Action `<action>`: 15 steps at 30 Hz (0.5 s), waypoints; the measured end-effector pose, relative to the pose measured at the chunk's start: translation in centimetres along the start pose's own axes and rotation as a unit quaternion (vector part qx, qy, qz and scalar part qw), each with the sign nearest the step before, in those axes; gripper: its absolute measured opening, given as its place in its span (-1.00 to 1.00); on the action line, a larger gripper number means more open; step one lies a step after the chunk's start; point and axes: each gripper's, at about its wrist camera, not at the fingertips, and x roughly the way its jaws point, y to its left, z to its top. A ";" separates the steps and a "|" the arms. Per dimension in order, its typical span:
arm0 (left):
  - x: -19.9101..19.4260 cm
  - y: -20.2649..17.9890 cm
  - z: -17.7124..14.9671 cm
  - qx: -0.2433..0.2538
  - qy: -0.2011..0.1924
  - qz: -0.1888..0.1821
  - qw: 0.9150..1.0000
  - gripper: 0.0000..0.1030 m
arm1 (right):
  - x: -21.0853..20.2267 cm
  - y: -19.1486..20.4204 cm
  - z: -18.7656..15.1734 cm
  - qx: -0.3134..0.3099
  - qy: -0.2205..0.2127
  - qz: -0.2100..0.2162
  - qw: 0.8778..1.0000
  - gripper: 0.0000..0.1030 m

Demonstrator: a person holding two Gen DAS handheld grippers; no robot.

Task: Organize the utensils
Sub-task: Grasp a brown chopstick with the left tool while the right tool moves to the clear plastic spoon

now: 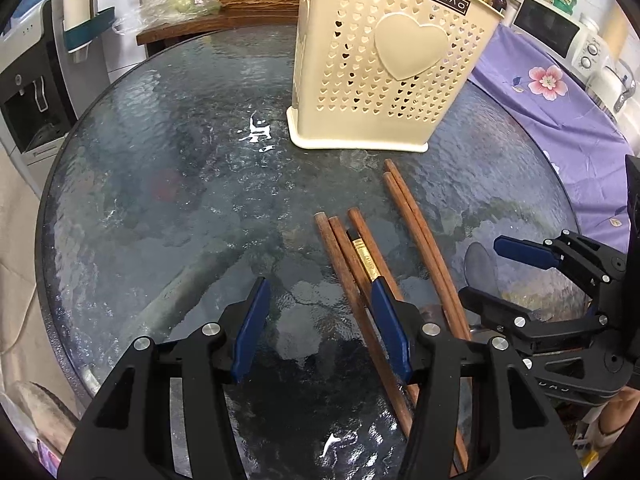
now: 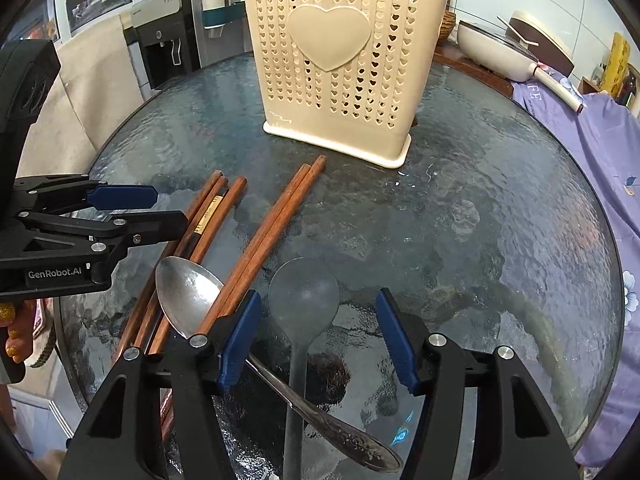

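Left wrist view: the left gripper [image 1: 320,320] tilts down over a round rippled-glass table [image 1: 160,200], jaws apart and empty. Wooden chopsticks [image 1: 416,224] lie before a cream perforated holder [image 1: 384,80].

Right wrist view: the right gripper [image 2: 318,336] hangs open over a translucent grey spoon [image 2: 304,296], beside a metal spoon [image 2: 188,292].

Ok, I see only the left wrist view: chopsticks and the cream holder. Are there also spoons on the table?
Observer: Yes, two. A metal spoon lies with its bowl over some chopsticks.
Operator: And the second one?
Observer: A grey spoon lies flat beside it; their handles cross.
Operator: Is the right gripper holding it?
Observer: No. The right gripper is open, with the grey spoon between its fingers, untouched.
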 end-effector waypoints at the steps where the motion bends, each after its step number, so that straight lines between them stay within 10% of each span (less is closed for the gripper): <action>1: 0.1 -0.1 0.1 0.004 -0.001 0.005 1.000 0.03 | 0.0 0.0 0.0 0.001 0.000 0.000 1.000 0.12; 15: 0.9 -0.2 1.2 0.023 0.004 0.049 0.999 -0.01 | -0.3 0.1 -0.2 -0.007 -0.005 -0.016 1.000 0.12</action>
